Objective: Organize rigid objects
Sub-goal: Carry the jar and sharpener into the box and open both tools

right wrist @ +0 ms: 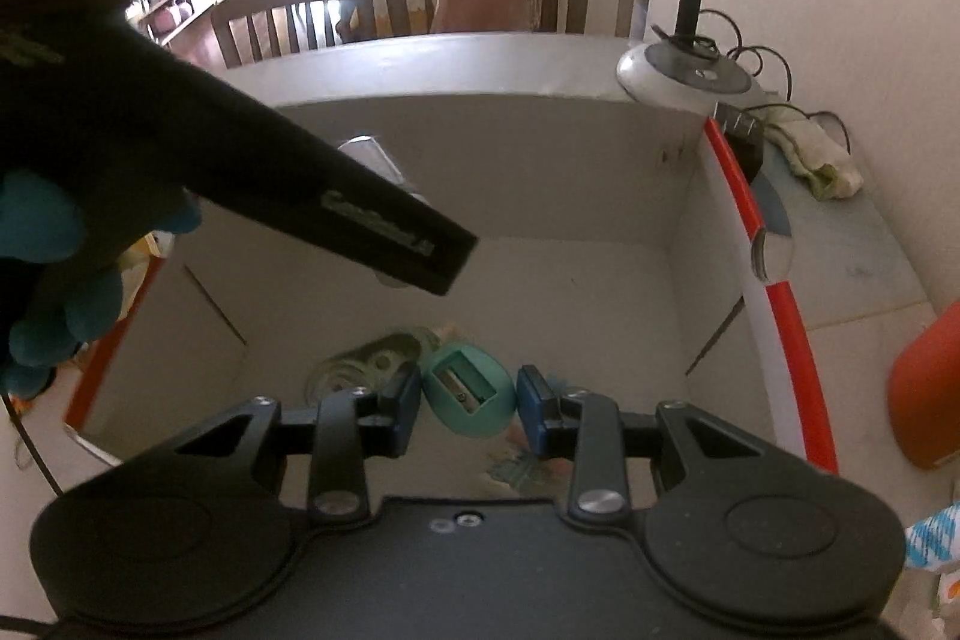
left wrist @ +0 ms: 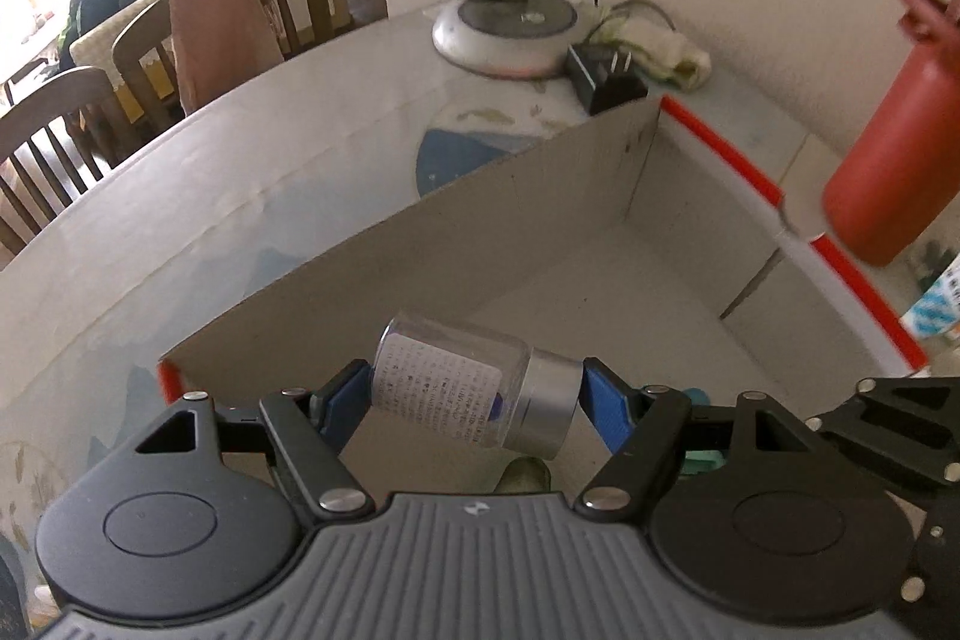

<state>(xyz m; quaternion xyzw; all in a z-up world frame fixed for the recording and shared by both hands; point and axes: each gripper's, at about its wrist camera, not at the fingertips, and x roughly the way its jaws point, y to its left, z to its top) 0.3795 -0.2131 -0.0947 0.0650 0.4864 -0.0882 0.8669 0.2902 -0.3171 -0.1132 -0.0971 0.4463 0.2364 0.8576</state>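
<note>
My left gripper (left wrist: 474, 388) is shut on a clear jar with a silver lid and white label (left wrist: 474, 388), held sideways over the open cardboard box (left wrist: 540, 196). My right gripper (right wrist: 468, 400) holds a teal pencil sharpener (right wrist: 469, 396) between its blue pads (right wrist: 405, 400), low inside the same box (right wrist: 510, 160). The jar's silver lid (right wrist: 372, 160) shows partly behind the left gripper's black body (right wrist: 240, 148). A roll of tape (right wrist: 366, 361) lies on the box floor below the right gripper.
A red bottle (left wrist: 888, 148) stands right of the box; it also shows in the right wrist view (right wrist: 927, 394). A lamp base (left wrist: 504, 34), a black plug adapter (left wrist: 606, 79) and a cloth (left wrist: 666, 52) sit behind the box. Wooden chairs (left wrist: 72, 136) stand beyond the table.
</note>
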